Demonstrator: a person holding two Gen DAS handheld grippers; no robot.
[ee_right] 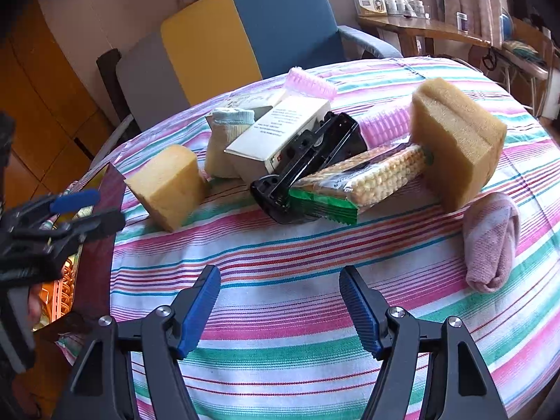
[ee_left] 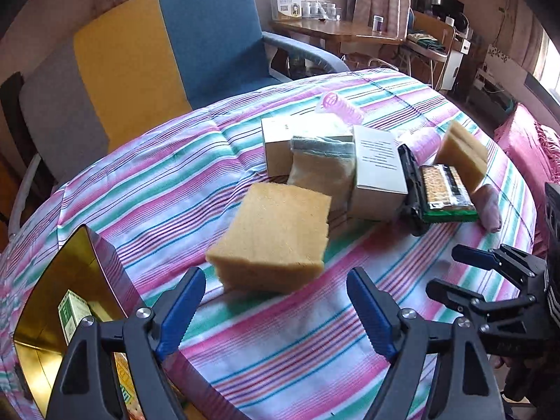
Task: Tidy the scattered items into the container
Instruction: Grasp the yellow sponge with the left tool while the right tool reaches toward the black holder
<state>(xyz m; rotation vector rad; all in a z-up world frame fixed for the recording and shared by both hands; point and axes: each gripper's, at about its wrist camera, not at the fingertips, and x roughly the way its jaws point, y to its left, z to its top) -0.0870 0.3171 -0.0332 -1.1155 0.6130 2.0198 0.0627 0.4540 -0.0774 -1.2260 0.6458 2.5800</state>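
Observation:
My left gripper (ee_left: 276,280) is open and empty, just short of a yellow sponge block (ee_left: 276,234) on the striped cloth. The gold-lined box (ee_left: 59,301) sits at the left and holds a green-white carton (ee_left: 71,311). My right gripper (ee_right: 280,280) is open and empty over bare cloth. Ahead of it lie a packet of biscuits (ee_right: 357,182), a black plastic tray (ee_right: 308,161), a white carton (ee_right: 276,133), a second sponge (ee_right: 458,140), a rolled pink towel (ee_right: 490,241), a pale sock (ee_right: 227,140) and a pink hair roller (ee_right: 309,82).
A blue, yellow and grey chair (ee_left: 168,59) stands behind the table. A wooden desk (ee_left: 332,29) with bottles and a box is at the back right. Another white box (ee_left: 280,140) lies behind the sock. The table's edge curves away on the left.

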